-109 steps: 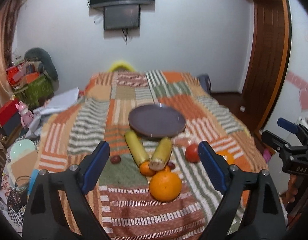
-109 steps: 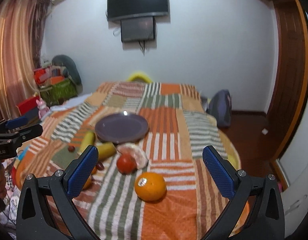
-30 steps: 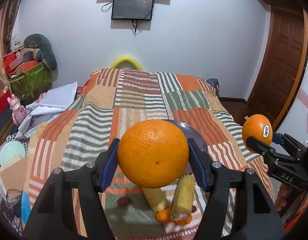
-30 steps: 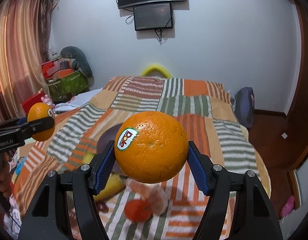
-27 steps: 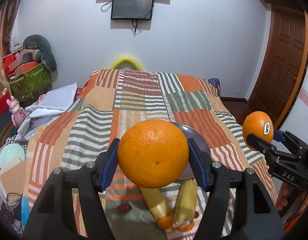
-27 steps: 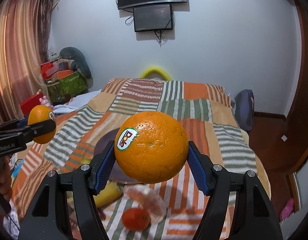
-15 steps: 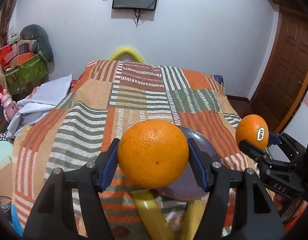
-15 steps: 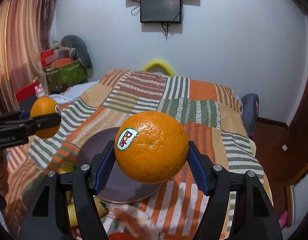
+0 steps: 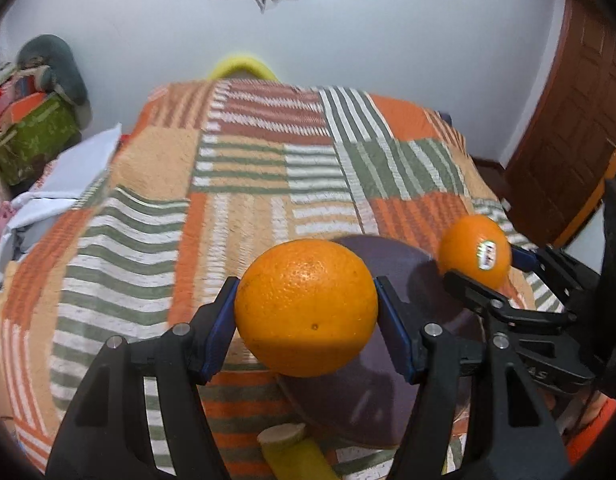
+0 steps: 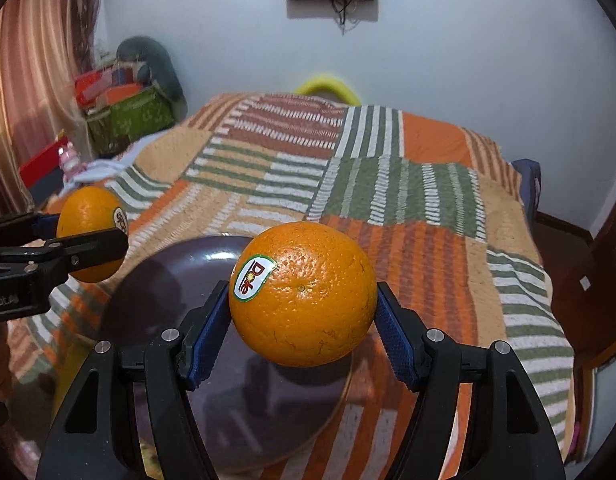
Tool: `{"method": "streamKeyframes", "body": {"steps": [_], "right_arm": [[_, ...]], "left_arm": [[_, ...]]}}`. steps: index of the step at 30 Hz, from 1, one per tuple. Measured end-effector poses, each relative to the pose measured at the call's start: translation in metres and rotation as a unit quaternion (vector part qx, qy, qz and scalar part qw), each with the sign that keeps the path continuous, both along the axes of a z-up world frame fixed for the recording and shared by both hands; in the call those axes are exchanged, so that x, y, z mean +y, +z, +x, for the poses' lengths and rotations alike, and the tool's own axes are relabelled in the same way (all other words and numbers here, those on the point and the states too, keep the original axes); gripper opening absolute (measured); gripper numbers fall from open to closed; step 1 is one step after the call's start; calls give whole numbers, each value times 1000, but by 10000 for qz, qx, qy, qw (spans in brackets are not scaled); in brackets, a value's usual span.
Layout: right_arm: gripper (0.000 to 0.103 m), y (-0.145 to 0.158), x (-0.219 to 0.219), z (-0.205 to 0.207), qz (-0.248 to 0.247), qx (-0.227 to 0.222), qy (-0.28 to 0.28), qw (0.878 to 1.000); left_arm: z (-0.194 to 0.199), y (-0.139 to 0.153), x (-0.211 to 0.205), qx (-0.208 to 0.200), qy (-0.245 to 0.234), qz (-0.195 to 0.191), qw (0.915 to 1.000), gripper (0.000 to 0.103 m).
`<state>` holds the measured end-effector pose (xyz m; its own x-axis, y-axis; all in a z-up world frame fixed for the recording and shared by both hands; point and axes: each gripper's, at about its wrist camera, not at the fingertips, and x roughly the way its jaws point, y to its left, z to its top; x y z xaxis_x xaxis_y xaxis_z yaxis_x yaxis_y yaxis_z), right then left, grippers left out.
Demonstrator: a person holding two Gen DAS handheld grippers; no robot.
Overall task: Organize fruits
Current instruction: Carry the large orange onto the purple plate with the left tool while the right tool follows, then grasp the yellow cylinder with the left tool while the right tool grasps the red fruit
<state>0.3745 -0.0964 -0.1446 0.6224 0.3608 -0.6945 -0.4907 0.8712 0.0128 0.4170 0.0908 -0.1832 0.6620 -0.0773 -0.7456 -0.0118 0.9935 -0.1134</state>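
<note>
each wrist camera sits close behind its own jaws, looking forward and slightly down across the bed (image 9: pixel 243 184) toward the far wall. both share the dark plate (image 10: pixel 155 280), the patchwork cover, and the other gripper at the frame edge.

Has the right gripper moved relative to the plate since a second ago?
Yes. The right gripper with its orange has advanced over the plate.

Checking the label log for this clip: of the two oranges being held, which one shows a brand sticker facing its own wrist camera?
The orange in the right gripper: its sticker faces its camera. The left gripper's orange shows only bare peel there.
</note>
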Motion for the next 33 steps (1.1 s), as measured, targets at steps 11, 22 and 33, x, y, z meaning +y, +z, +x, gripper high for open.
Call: {"method": "streamKeyframes", "body": {"steps": [11,22,33], "right_arm": [[67,-28,6,19,-240,400,160,9988],[78,-21,8,9,-381,287,273,9985],[78,16,-8,-33,-358,-21,68,9993]], "left_arm": [[30,-35,-5,529,-47,38,9986,65],[19,-19,-5,396,-12,29,9992,74],[-38,23,-4,-23,44,406,9992,74]]}}
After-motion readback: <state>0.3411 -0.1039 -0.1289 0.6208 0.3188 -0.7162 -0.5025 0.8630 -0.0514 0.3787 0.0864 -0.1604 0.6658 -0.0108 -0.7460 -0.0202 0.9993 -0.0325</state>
